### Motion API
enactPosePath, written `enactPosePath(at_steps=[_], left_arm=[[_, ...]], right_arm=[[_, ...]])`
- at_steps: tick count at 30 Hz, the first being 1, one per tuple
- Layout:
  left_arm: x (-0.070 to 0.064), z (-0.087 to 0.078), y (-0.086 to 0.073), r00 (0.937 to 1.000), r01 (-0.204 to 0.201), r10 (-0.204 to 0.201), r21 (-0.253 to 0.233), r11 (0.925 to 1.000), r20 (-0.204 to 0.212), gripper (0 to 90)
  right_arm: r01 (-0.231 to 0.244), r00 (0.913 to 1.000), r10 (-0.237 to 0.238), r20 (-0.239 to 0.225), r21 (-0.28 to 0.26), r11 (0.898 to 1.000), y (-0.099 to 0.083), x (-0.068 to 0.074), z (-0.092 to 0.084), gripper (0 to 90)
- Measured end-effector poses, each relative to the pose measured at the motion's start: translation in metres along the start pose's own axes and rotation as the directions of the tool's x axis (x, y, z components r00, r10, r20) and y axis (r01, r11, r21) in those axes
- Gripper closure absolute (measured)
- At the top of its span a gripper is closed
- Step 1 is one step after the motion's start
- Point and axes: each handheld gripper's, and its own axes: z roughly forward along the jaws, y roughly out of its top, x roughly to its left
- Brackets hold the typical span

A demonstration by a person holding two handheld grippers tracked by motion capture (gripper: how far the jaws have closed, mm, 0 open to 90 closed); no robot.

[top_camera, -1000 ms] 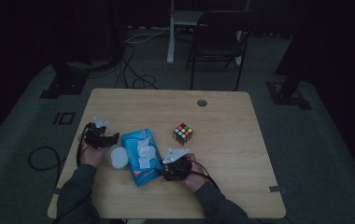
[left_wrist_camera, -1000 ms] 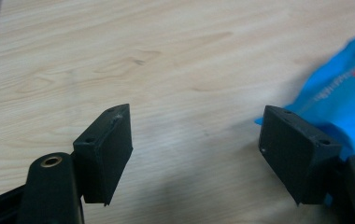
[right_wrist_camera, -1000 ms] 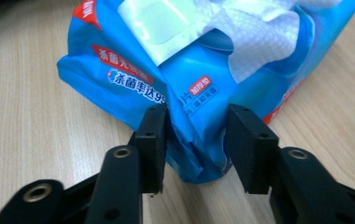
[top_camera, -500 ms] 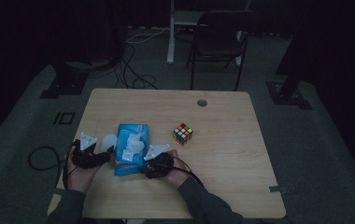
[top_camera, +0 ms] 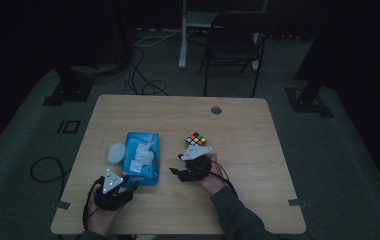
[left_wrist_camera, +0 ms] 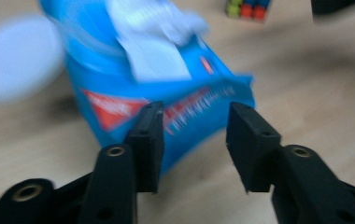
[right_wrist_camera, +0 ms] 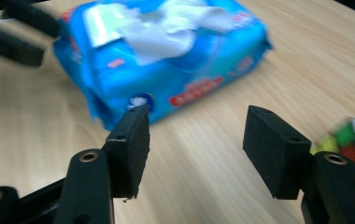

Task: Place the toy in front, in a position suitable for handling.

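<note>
Lying on the table (top_camera: 258, 200), the blue wipes pack (top_camera: 141, 157) had a white wipe (right_wrist_camera: 166, 35) sticking out of its top and a white lid (top_camera: 116, 152) just beside it. The left gripper (left_wrist_camera: 194, 135) sat at its near end, jaws apart. The right gripper (right_wrist_camera: 196, 149), jaws apart too, sat between pack and cube (top_camera: 195, 139)
</note>
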Motion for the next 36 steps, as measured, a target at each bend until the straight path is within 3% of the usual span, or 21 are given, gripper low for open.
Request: enactPosePath(at_steps=[1,2,4,7,10,15,23,31,36], left_arm=[[0.0,0.0,0.0,1.0,0.0,0.0,0.0,1.0,0.0,60.3],[0.005,0.008,-0.002,0.9997,0.018,-0.018,0.041,0.999,-0.016,61.0],[0.013,0.009,-0.002,0.9986,0.05,-0.051,0.028,0.9983,0.013,64.2],[0.022,0.01,0.0,0.9979,0.06,-0.059,0.036,0.9976,-0.029,64.4],[0.038,0.011,0.001,0.993,0.097,-0.094,0.031,0.9948,-0.071,59.8],[0.062,0.006,0.005,0.9839,0.153,-0.153,-0.005,0.9882,-0.093,54.3],[0.07,-0.017,0.021,0.9886,0.139,-0.144,-0.104,0.9848,-0.044,48.6],[0.069,-0.014,0.036,0.995,0.096,-0.098,-0.112,0.9891,-0.015,46.0],[0.066,-0.007,0.046,0.9967,0.08,-0.081,-0.123,0.9892,-0.003,45.5]], right_arm=[[-0.01,0.9999,0.01,0.009,-0.001,1.0,-0.002,-0.004,-0.002,40.9],[-0.019,0.9997,0.019,0.018,0.001,1.0,-0.003,-0.008,-0.004,40.9],[-0.033,0.9987,0.033,0.038,0.001,0.999,-0.005,-0.013,-0.008,40.7],[-0.055,0.9968,0.055,0.058,-0.003,0.998,-0.009,-0.021,-0.014,40.7],[-0.07,0.9948,0.07,0.074,-0.001,0.998,-0.014,-0.027,-0.018,40.6],[-0.084,0.993,0.083,0.084,0.011,0.996,-0.02,-0.031,-0.022,41.1],[-0.102,0.9904,0.097,0.098,0.049,0.994,-0.027,-0.034,-0.019,41.4],[-0.111,0.9832,0.102,0.152,0.051,0.993,-0.031,-0.036,-0.019,38.4],[-0.152,0.9586,0.149,0.243,-0.005,0.988,-0.029,-0.048,-0.025,29.3]])
